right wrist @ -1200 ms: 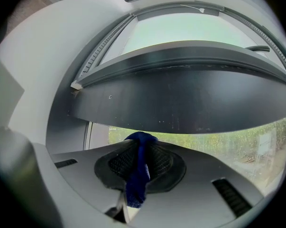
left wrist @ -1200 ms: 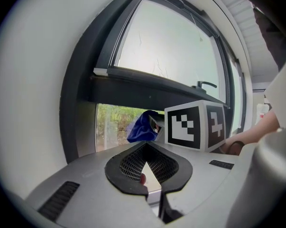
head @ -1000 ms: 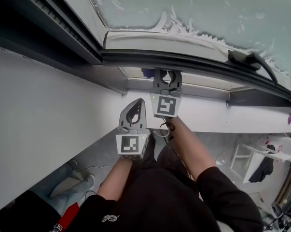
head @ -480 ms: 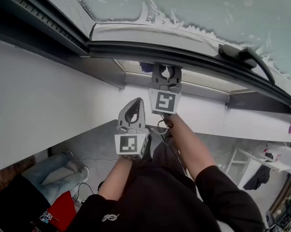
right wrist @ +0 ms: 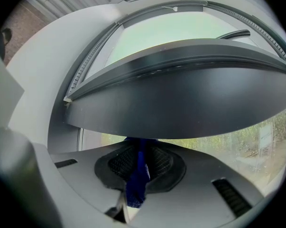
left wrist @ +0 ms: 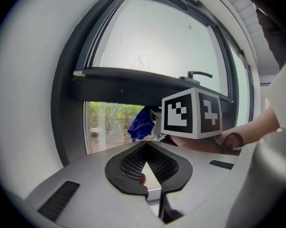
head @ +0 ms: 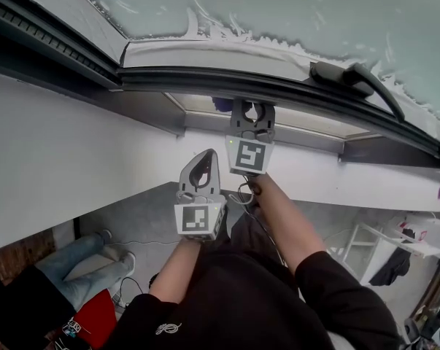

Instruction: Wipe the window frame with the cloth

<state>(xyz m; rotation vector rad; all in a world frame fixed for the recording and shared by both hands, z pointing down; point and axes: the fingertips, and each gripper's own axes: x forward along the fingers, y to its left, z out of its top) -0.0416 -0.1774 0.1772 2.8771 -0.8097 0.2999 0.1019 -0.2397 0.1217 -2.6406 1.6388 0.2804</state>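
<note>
our right gripper (head: 252, 111) clamped on blue cloth (right wrist: 135, 189), cloth up against window frame (head: 278, 90) at 12 o'clock; left gripper (left wrist: 145, 148) at its 7, closed, empty; we reckon mid-wipe, most frame left

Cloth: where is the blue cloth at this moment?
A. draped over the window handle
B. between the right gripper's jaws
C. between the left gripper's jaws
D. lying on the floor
B: the right gripper view shows the cloth pinched in the right gripper, just under the dark frame; the left gripper is shut on nothing.
</note>
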